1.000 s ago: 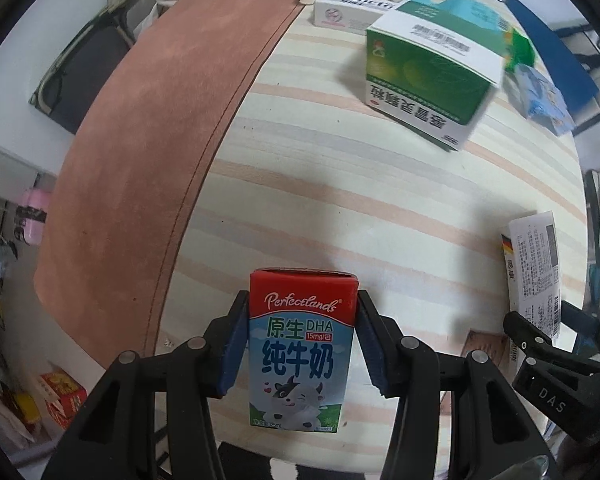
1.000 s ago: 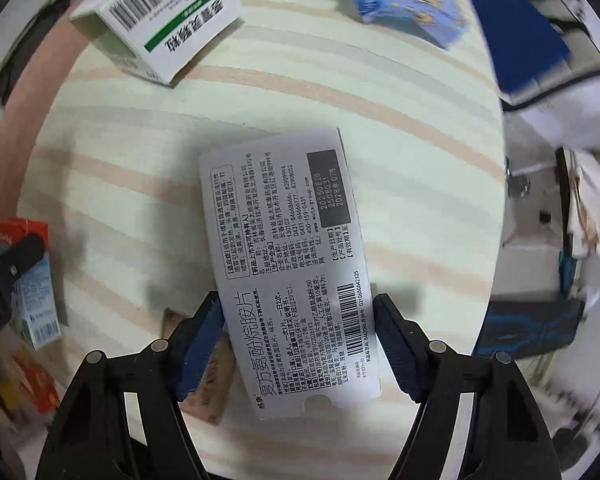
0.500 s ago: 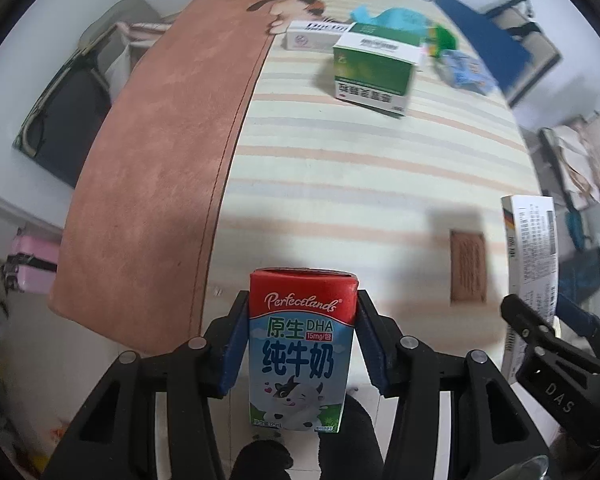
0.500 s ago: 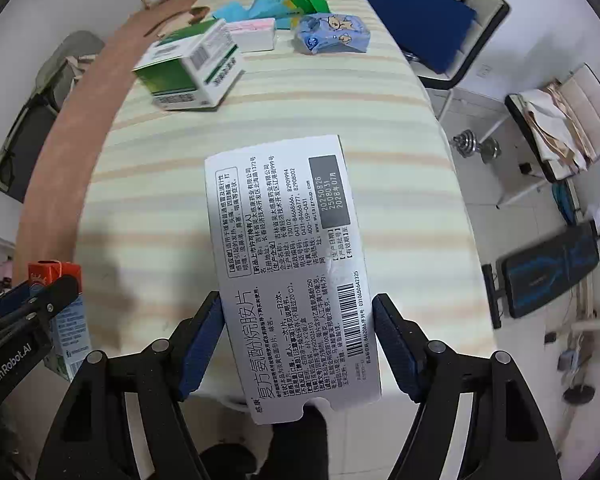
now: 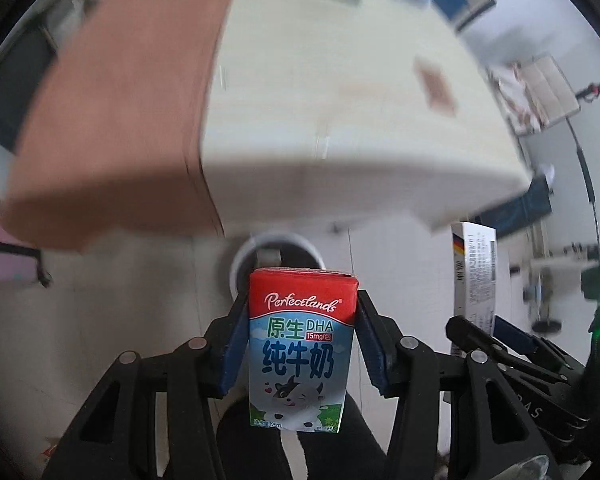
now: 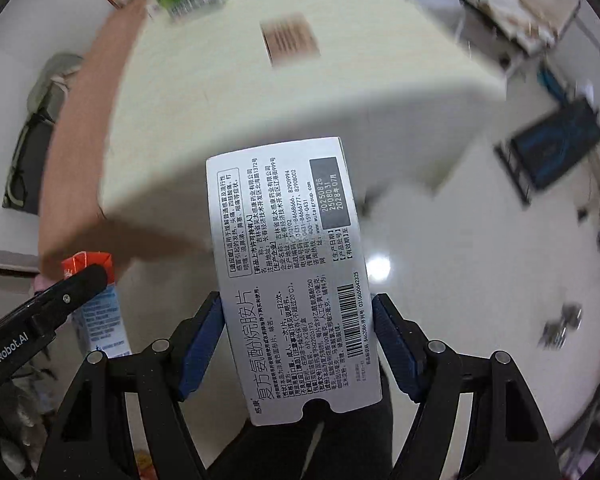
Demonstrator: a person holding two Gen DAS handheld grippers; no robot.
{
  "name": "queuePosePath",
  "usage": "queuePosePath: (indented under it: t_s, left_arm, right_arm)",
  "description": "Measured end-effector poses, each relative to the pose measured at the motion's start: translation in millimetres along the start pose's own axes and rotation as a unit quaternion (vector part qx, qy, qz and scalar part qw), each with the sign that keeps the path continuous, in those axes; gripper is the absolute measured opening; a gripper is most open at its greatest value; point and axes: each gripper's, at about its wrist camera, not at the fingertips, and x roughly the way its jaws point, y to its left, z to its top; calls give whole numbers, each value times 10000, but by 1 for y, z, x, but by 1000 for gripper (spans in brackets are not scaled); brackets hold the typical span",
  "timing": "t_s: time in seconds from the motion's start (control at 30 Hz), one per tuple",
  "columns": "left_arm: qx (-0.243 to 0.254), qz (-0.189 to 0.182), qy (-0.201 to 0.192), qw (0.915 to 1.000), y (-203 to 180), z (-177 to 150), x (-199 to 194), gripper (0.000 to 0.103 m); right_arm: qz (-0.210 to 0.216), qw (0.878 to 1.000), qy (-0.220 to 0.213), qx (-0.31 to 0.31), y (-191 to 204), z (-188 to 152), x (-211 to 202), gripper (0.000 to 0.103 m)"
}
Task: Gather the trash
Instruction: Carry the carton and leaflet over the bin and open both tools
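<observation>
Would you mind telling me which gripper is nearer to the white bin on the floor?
Left. The left gripper, holding the milk carton, sits directly before the white bin; the right gripper, gripping the medicine box, is off to its right.

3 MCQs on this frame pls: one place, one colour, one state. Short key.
1. Where is the white bin?
A. on the table
B. on the floor beyond the milk carton
C. on the chair

2. What colour is the top band of the milk carton?
A. red
B. yellow
C. black

3. What is the state of the right claw?
A. open and empty
B. shut on a bottle
C. shut on the white medicine box

Key:
1 B: in the left wrist view the bin's rim shows on the floor just past the carton, below the table edge.
2 A: the band with the brand name is red, above a blue panel.
3 C: its blue pads press both sides of the white medicine box; the left claw likewise grips the carton.
</observation>
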Motion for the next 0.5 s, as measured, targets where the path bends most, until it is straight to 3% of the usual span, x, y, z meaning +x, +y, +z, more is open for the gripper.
queuePosePath:
  t_s: [0.13, 0.3, 0.4, 0.5]
  left_arm:
    - [-309, -307, 628, 9971, 26, -13, 89, 47]
    - [-614, -560, 1052, 9910, 55, -13, 211, 48]
    - [-604, -371, 1152, 9908, 68, -11, 269, 48]
    - [-539, -137, 1132, 9920, 80, -15, 306, 74]
  right_arm:
    - [141, 9981, 518, 298, -21, -31, 78, 76]
    - [300, 9953, 717, 581, -46, -43, 182, 76]
    - [391, 9932, 867, 670, -59, -44, 258, 76]
    - [599, 9890, 1143, 727, -67, -46, 327, 77]
